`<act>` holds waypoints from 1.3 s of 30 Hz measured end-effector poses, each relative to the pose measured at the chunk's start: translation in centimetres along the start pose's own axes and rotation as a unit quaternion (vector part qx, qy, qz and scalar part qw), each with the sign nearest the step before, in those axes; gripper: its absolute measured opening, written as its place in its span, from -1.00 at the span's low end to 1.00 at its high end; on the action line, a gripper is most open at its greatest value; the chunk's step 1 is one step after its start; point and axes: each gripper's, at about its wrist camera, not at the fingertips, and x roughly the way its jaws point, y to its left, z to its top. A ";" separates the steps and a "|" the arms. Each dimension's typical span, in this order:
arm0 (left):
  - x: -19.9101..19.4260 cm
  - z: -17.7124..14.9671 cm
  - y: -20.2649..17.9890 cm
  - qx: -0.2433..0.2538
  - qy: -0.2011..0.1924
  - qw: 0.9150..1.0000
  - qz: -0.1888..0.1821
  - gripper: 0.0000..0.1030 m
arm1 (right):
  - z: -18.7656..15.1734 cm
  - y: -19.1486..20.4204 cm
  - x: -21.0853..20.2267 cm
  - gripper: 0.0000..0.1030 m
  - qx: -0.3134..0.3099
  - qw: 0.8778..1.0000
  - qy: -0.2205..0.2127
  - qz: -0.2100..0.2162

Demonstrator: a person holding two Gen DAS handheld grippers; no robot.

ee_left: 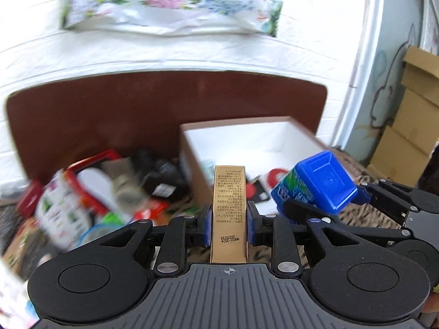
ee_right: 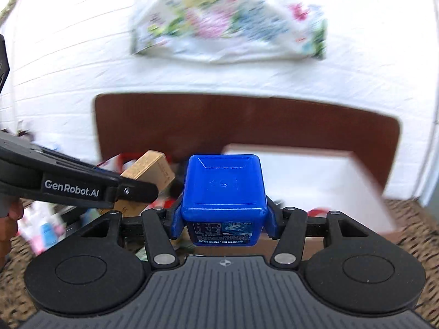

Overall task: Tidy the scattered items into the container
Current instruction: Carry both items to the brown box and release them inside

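- The left claw (ee_left: 228, 226) is clamped on a slim gold carton (ee_left: 229, 208); its blue pads press the two long sides, and the carton stands out forward between them, printed face up.
- The right claw (ee_right: 223, 219) grips a blue-capped bottle (ee_right: 223, 183), its jaws fairly wide apart around the square cap, with the label underneath facing the camera.
- In the left wrist view the bottle (ee_left: 315, 181) sits just to the right of the gold carton, both raised above the clutter.
- In the right wrist view the gold carton (ee_right: 149, 168) shows at the left, held in the other claw (ee_right: 137, 189).
- A white open box (ee_left: 255, 142) with brown sides stands ahead, beyond both claws, on a patterned surface (ee_left: 354, 213); part of its floor is bare.
- Left of the box lies a blurred heap of packets (ee_left: 90, 192), red, white and black.
- A brown board (ee_left: 153, 104) rises behind, against a white brick wall (ee_left: 137, 52) with a flowered bag (ee_left: 170, 2).
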 end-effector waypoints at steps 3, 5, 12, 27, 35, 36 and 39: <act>2.8 2.0 -1.3 0.005 0.001 1.000 -0.009 -0.57 | 1.1 -2.3 1.5 0.16 0.004 1.000 -0.002 -0.029; 4.8 3.0 -1.9 0.008 0.005 1.000 -0.011 -0.57 | 1.4 -3.8 2.8 0.16 0.008 0.999 0.002 -0.048; 11.3 4.6 -2.5 0.006 0.035 0.999 -0.015 -0.76 | 0.8 -8.3 8.6 0.16 0.021 0.995 0.046 -0.083; 14.7 3.1 -1.3 -0.002 0.011 1.000 0.015 1.00 | -3.2 -9.1 14.7 0.59 0.015 0.989 0.109 -0.101; 13.7 3.3 -2.0 0.018 0.005 0.999 0.048 1.00 | -3.1 -7.3 13.2 0.96 -0.014 0.991 0.079 -0.112; 13.6 3.2 -2.0 0.017 0.007 0.999 0.048 1.00 | -3.0 -7.2 13.0 0.96 -0.016 0.991 0.077 -0.111; 13.1 2.8 -1.9 0.016 0.012 0.999 0.048 1.00 | -2.8 -6.7 12.5 0.97 -0.023 0.991 0.073 -0.110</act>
